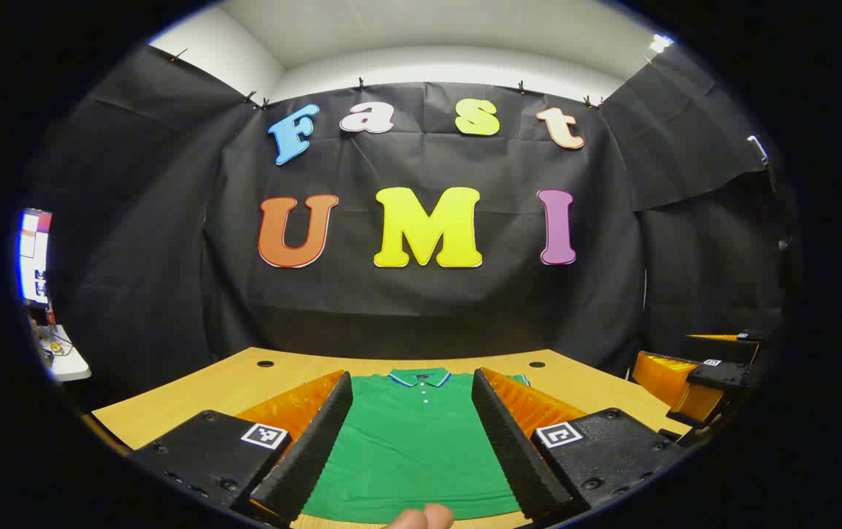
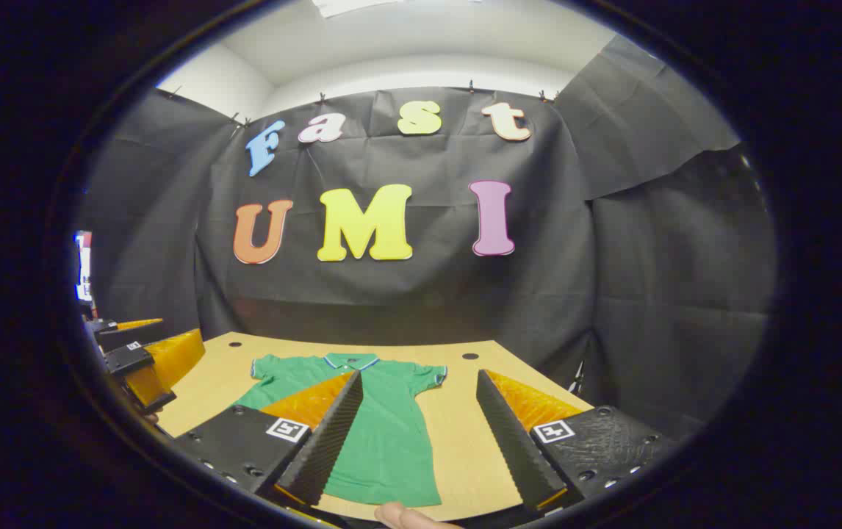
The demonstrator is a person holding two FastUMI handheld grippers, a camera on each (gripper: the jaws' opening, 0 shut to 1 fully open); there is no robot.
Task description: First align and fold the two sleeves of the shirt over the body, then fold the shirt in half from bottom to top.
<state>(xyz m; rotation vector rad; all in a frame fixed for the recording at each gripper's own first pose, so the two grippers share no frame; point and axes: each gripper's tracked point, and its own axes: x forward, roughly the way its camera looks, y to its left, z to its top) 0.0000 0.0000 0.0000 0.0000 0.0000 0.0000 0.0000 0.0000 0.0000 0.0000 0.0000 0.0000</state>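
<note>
A green polo shirt [image 1: 414, 441] lies flat on the wooden table [image 1: 245, 378], collar at the far end, hem toward me. In the right gripper view the shirt [image 2: 391, 433] shows both short sleeves spread out to the sides. My left gripper [image 1: 412, 448] hovers open above the shirt's body, its fingers standing wide to either side of it. My right gripper [image 2: 417, 441] is open too, over the shirt's right half and the bare table beside it. Neither holds anything. The right gripper [image 1: 707, 382] appears at the right edge of the left gripper view, and the left gripper [image 2: 145, 356] at the left edge of the right gripper view.
Two round cable holes [image 1: 265, 364] [image 1: 536, 364] sit near the table's far edge. A fingertip [image 1: 421, 518] shows at the bottom of the left gripper view, and part of a hand [image 2: 406, 516] at the bottom of the right gripper view. Black cloth walls stand behind the table.
</note>
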